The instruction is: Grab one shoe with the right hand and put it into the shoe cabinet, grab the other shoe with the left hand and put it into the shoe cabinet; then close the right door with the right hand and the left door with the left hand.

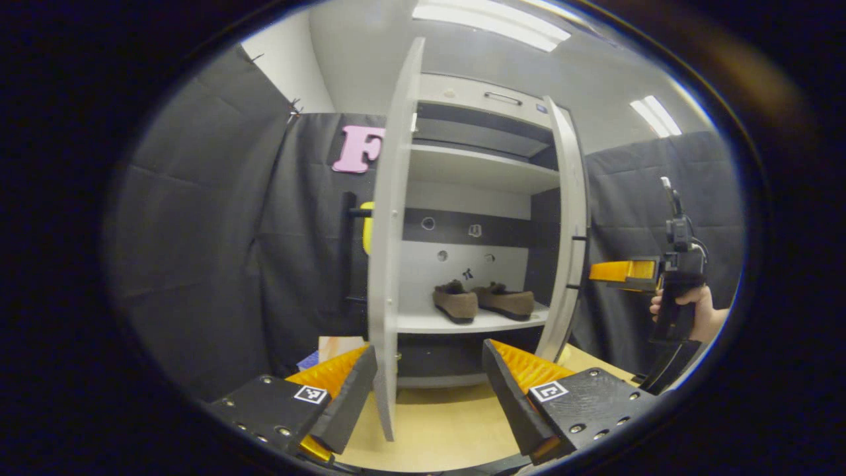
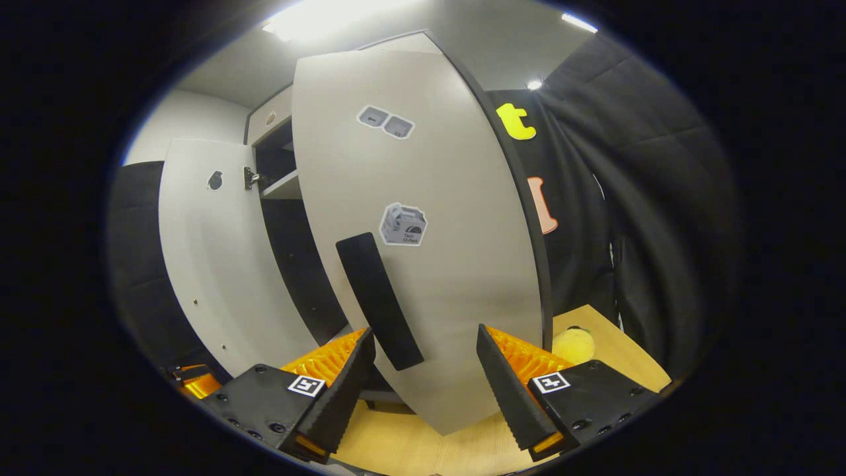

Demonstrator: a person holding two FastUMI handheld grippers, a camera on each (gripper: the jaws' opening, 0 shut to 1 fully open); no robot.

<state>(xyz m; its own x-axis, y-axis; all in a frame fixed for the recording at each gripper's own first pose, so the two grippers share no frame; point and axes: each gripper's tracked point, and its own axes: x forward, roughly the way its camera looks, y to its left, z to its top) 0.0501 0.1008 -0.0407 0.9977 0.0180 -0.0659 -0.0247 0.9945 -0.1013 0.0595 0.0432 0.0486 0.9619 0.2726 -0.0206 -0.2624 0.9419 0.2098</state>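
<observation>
Brown shoes (image 1: 481, 301) in cabinet (image 1: 479, 175), doors (image 1: 388, 251) open

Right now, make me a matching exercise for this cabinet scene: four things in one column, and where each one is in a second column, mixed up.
Things:
1. brown shoes
2. left door
3. black handle
4. yellow plush toy

Places:
A. on the wooden table, right of the right door
B. on the front of the right door
C. on the lower shelf of the shoe cabinet
D. edge-on between the left gripper's open fingers

Pairs: 1-C, 2-D, 3-B, 4-A
</observation>
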